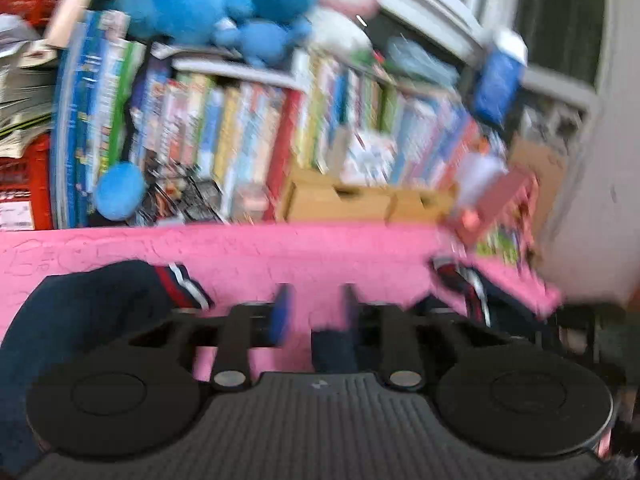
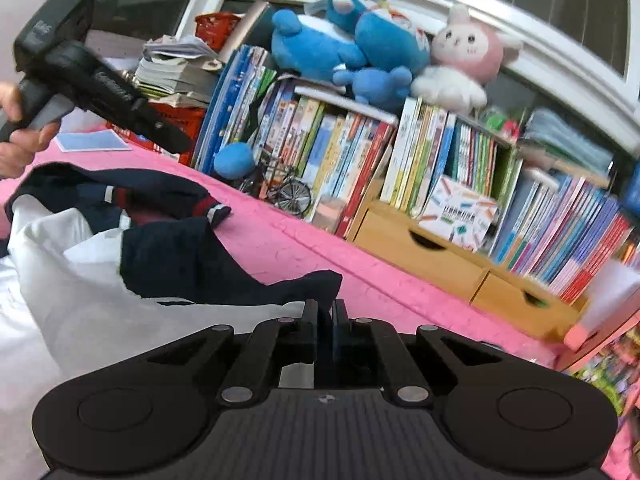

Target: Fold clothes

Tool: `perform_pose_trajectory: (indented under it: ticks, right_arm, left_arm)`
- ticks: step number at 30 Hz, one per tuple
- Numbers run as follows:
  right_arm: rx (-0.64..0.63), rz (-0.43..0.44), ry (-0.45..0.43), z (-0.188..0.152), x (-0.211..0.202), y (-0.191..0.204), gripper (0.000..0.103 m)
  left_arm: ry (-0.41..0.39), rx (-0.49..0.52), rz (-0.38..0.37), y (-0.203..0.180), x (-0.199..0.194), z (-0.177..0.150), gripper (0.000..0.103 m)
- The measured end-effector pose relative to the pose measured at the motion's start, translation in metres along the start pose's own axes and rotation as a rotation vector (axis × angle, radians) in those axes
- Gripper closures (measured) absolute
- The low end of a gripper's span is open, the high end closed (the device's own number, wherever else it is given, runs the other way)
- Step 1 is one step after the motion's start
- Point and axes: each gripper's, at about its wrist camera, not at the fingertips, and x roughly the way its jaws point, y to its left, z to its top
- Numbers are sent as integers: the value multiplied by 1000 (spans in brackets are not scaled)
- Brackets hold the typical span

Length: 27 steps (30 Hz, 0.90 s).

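A navy and white garment (image 2: 172,256) with red-and-white striped cuffs lies crumpled on the pink table (image 2: 320,252). My right gripper (image 2: 327,312) is shut on the garment's navy edge, which pokes out between the fingers. In the blurred left wrist view my left gripper (image 1: 316,312) is open above the pink table (image 1: 280,252); a navy sleeve (image 1: 92,304) with a striped cuff lies at its left, and a bit of navy cloth shows by the right finger. The left gripper's body (image 2: 80,76) also shows in the right wrist view, held above the garment's far end.
A bookshelf (image 2: 360,152) packed with books lines the table's far edge, with blue and pink plush toys (image 2: 384,48) on top. Wooden drawers (image 2: 432,252), a small model bicycle (image 2: 284,192), a red basket (image 2: 176,120) and a paper stack stand there too.
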Motion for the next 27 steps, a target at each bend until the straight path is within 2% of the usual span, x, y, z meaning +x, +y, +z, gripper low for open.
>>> perform_pose_trajectory:
  ticks: [1,3,6,8,11,12,13,14,15,16,17,18,19,21,25,27]
  right_arm:
    - [16,21,19,-3,2,-6,94]
    - [44,61,87,-13,10,-15,94]
    - [94,137,202,-34,19,-26,92]
    - [125,193,244,-46,18,-31,88]
    - [223,286,230,-49,17,-43,66]
    - [258,317,222,-50,17,-47,47]
    - [294,348,213,-51,17,-52,30]
    - [292,356,211,-49,17,-50,26]
    - [263,348,212,-46,18,-45,25]
    - [235,340,214,-43,19,-40,27]
    - [207,332,215,-39,20,-34,36]
    - [179,324,217,-36,20,-29,92]
    - [150,316,219,-33,21,-23,98]
    - [94,299,221,-27,22,-12,100]
    - [-111,128,94,15,22,-1,100]
    - [-90,81,63,38,31,-14,99]
  left_arm:
    - [45,46,17,-2,4,-6,1]
    - [135,162,64,-5,19,-20,0]
    - [213,306,140,-10,33,-39,0]
    - [242,340,121,-12,39,-48,0]
    - [304,338,111,-13,52,-63,0]
    - [307,327,125,-15,55,-68,1]
    - [285,320,134,-17,53,-71,12]
    - [258,316,137,-21,49,-73,23]
    - [238,312,144,-25,45,-74,47]
    - [225,309,157,-30,41,-75,64]
    - [212,311,171,-34,36,-76,70]
    - [202,311,179,-37,33,-75,79]
    - [196,310,183,-40,30,-72,84]
    - [159,327,204,-44,25,-60,85]
    - [27,320,249,-43,22,-15,86]
    - [-36,279,273,-37,22,5,86]
